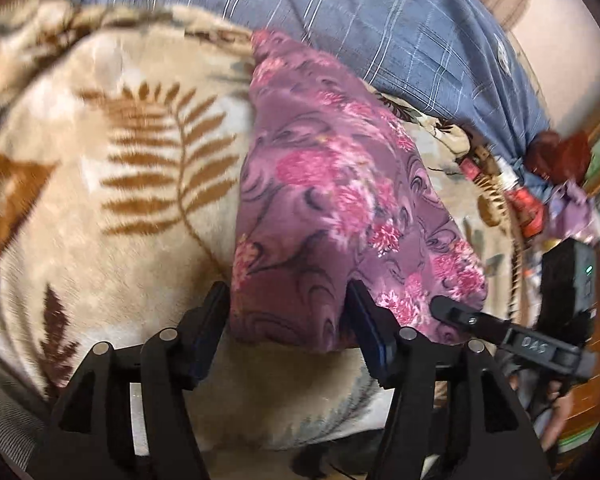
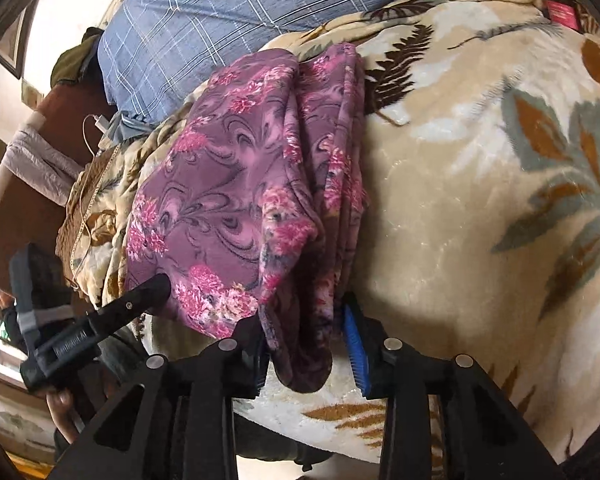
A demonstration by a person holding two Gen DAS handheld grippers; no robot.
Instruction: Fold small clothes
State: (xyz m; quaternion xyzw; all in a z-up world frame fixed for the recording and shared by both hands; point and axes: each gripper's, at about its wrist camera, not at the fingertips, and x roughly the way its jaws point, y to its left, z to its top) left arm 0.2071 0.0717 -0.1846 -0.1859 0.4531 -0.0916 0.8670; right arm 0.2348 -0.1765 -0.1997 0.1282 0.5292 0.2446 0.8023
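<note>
Evidently soft stuff. From the left wrist view, found the purple floral garment (image 1: 320, 184) stretched lengthwise, near to far, over a plush leaf-patterned blanket (image 1: 120, 200), its far tip reaching toward a blue checked pillow (image 1: 380, 8). Found the left gripper (image 1: 288, 320) closed on the near edge, fabric filling the whole gap between the two fingers and sagging a little below them. Caught the right gripper (image 1: 440, 304) coming in from the right, its tip at the garment's near right corner. Noted blur across much of this view. Spotted small clutter at the far right, too smeared to name.

From the right wrist view, saw the same garment (image 2: 228, 184) doubled into several layers, the right-hand layers bunched in loose pleats. Found the right gripper (image 2: 306, 332) clamped on that bunch, a lobe of cloth drooping between the blue-padded fingers. Made out the left gripper (image 2: 160, 282) at the near left corner.

Judged the garment light, limp and slightly fleecy: likely to drape and slump rather than keep a crease, unlikely to slip, in no way fragile. Judged corners and hems the best holds, pinching all layers together and keeping the near edge taut between both grippers.

Made out no basket, box or other container in either view.
</note>
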